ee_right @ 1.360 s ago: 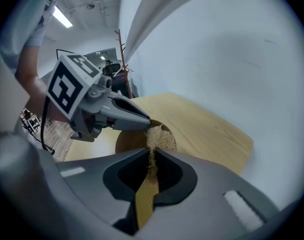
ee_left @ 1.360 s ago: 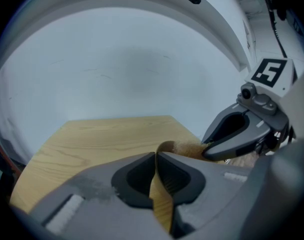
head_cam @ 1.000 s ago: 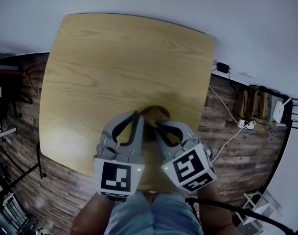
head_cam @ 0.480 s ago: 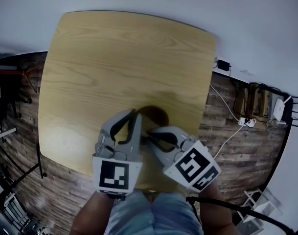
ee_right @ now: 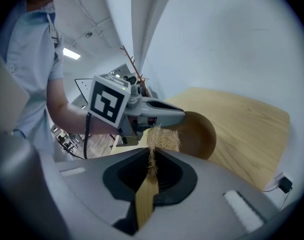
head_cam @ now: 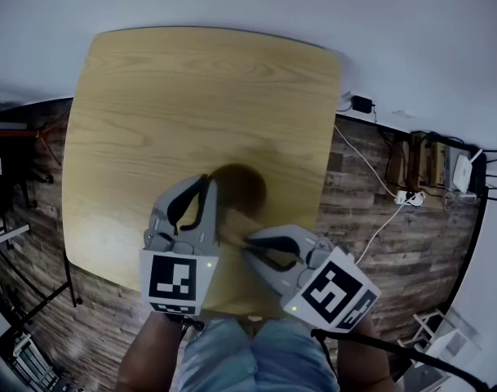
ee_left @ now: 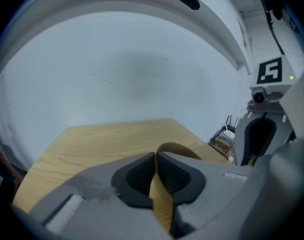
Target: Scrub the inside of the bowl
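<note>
A dark brown wooden bowl [head_cam: 241,188] stands on the light wood table [head_cam: 191,96], near its front edge. My left gripper [head_cam: 210,188] is shut on the bowl's near-left rim; in the left gripper view the thin bowl wall [ee_left: 161,194] runs between the pads of my left gripper [ee_left: 155,159]. My right gripper [head_cam: 250,240] sits just in front of the bowl, shut on a scrubber [ee_right: 161,138] with a tan fibre head and a flat wooden handle. The fibre head pokes past the jaws of my right gripper [ee_right: 152,156], close to the bowl [ee_right: 199,133] and the left gripper [ee_right: 142,111].
The table's front edge [head_cam: 232,313] runs just behind both grippers, with the person's jeans [head_cam: 256,354] below it. To the right, on the plank floor, lie cables and a power strip [head_cam: 407,202] beside a shelf with a router [head_cam: 463,178]. A white wall lies beyond the table.
My right gripper has drawn back toward the person and to the right, out from over the bowl, so more of the bowl shows. The left gripper and bowl have shifted slightly left.
</note>
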`<state>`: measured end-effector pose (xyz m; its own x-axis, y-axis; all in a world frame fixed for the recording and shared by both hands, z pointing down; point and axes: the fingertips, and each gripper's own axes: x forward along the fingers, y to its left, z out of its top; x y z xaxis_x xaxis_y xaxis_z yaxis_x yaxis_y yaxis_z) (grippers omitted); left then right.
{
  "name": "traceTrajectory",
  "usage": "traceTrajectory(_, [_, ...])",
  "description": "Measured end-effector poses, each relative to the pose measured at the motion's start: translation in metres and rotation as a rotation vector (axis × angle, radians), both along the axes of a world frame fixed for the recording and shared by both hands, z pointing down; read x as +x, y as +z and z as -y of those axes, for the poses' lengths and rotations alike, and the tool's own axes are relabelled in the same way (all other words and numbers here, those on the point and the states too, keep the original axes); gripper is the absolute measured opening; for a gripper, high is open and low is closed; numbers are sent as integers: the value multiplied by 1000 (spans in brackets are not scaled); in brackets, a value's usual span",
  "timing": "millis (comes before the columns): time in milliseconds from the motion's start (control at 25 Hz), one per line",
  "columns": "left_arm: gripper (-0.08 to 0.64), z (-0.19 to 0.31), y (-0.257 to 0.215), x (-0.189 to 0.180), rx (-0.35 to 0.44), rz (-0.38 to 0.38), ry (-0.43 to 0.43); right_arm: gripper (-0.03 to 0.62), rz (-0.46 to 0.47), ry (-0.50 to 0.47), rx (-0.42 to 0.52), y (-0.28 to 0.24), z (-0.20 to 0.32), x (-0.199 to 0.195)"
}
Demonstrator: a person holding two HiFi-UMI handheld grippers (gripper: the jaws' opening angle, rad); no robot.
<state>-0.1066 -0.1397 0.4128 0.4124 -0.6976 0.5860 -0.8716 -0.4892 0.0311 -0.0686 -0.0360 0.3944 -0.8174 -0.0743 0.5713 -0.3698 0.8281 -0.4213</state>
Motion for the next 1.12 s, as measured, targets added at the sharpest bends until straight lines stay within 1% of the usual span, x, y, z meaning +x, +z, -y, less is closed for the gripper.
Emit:
traceTrajectory(40, [40,0,-1,-1,-4,-7,-8,26,15,24,7,-7,1,4])
traceTrajectory(120, [38,1,-2,-1,4,-3,4,26,19,97,39,-16,11,14])
traceTrajectory(240, [39,0,-6,6,-7,-15,0,26,-17,196,103,-20,31,29])
traceTrajectory(360, [38,-5,-7,14,-16,-37,15,26,-44,243,143,-18,45,30])
traceTrajectory(520, [38,-9,-5,21,-25,-54,31,26,-110,272,178,-2,57,29])
traceTrajectory(600, [38,-9,-3,22,-42,-69,21,26,-140,286,174,9,60,29])
traceTrajectory(720, [38,-8,0,21,-52,-73,24,26,-162,286,167,22,62,22])
traceTrajectory(880, [38,-7,3,24,-75,-97,10,26,-167,268,140,36,62,12])
traceTrajectory(1120, [38,-5,3,23,-86,-120,-1,26,-136,233,90,42,59,0])
